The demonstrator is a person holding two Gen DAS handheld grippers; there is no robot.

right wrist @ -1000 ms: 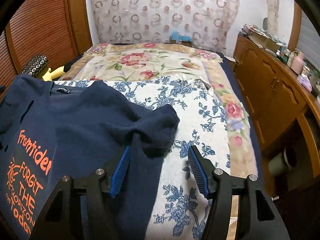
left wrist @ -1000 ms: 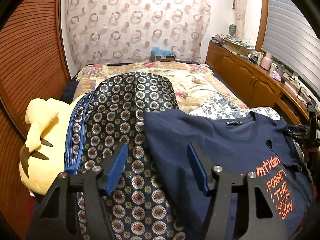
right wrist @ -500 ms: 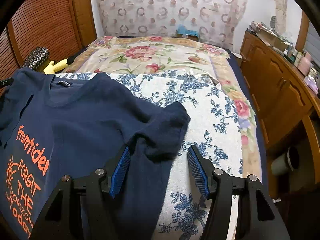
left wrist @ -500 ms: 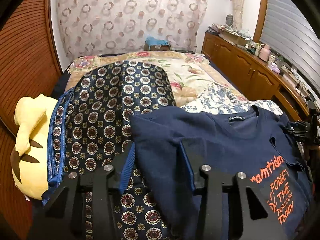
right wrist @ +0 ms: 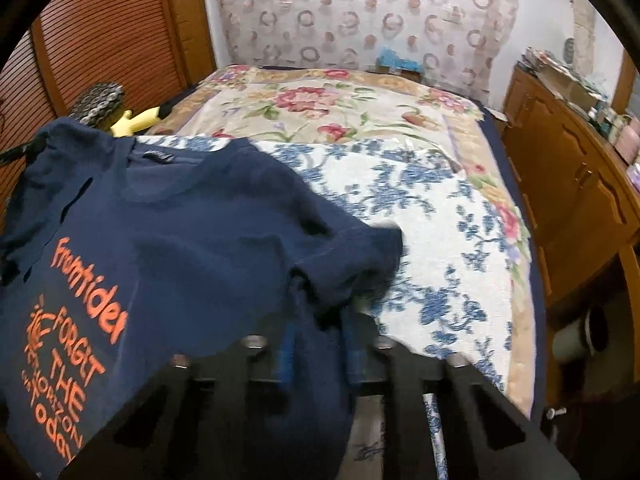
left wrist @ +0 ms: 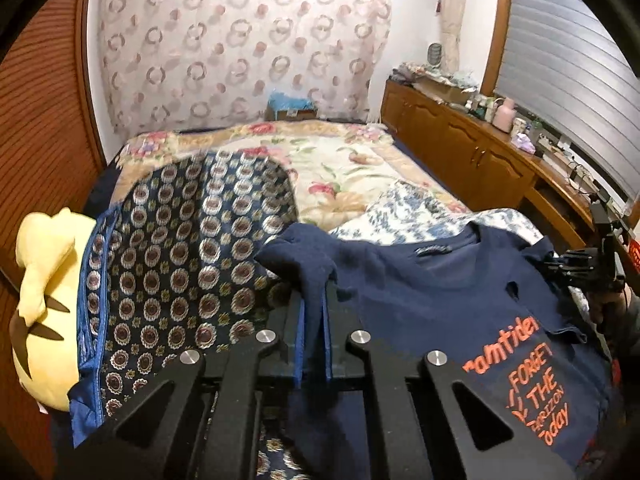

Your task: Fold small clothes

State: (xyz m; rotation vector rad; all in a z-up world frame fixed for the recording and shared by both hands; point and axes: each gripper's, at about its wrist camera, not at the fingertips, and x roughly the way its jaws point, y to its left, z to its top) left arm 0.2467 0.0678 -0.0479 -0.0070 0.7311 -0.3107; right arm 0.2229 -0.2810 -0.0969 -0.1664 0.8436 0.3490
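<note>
Left gripper (left wrist: 314,300) pinching navy T-shirt (left wrist: 440,300) sleeve edge — right gripper (right wrist: 320,320) closing on opposite sleeve

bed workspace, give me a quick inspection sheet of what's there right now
surface: bed with floral quilt, blue-flowered towel on top
job's things: navy t-shirt spread front up, orange print showing
clutter: yellow plush, patterned pillow
grippers: left hand-held gripper closing on one sleeve, cloth between its jaws; right hand-held gripper closing on the other sleeve
cables: nothing seen
surroundings: wooden cabinets with cluttered top, curtain, slatted door
</note>
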